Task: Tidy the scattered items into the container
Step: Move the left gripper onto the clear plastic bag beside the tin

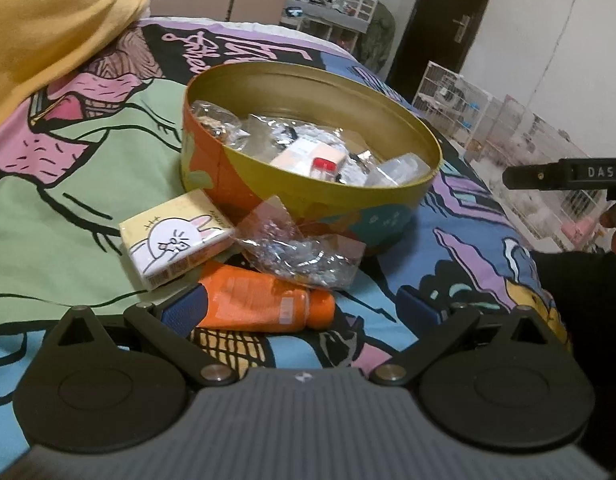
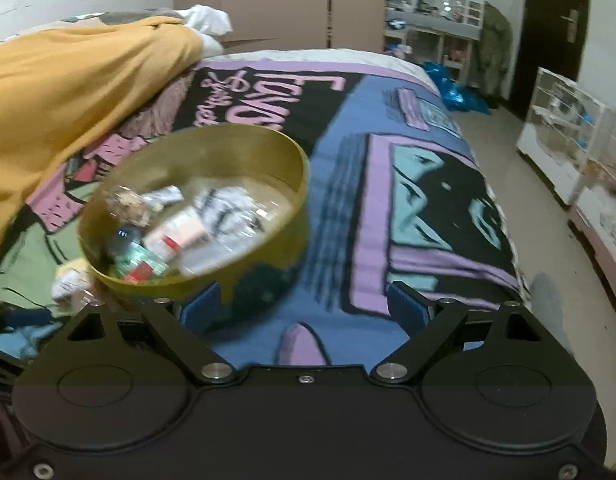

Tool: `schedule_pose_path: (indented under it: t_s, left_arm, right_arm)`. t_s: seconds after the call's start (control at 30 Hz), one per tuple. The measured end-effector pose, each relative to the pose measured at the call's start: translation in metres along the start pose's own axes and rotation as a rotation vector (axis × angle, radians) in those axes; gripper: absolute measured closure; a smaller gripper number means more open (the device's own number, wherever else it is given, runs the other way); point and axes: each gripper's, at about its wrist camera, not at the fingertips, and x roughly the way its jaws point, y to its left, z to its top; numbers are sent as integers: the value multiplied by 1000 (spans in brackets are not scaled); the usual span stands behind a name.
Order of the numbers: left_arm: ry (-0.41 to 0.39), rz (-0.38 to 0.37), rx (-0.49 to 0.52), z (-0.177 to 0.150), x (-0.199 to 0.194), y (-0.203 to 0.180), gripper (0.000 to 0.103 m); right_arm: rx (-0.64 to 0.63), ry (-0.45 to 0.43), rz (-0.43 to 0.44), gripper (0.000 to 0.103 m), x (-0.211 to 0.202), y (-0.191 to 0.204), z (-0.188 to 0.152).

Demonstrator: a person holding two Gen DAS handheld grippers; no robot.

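Nearby, orange tube (image 1: 264, 304) between wide left jaws.

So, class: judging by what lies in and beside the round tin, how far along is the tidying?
Done: the round gold metal tin already holds clear packets and a red-capped bottle.
In hand: nothing; both hand-held grippers, left and right, are open and empty.
Left: the yellow rabbit-print tissue pack, the crinkled clear plastic bag and the orange squeeze tube lie on the cartoon-print bedspread beside the tin.
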Motion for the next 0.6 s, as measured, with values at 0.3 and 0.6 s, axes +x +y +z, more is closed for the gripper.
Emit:
schedule_pose_path:
  t_s: [0.3,0.6]
  left_arm:
    - [-11,18,37,-2,-1,-8,0]
    - [-21,60,15,2,-1,-11,0]
  right_arm:
    - [89,-70,95,5,-1,-15,-15]
    - [119,-61,149,3,12,-8,-14]
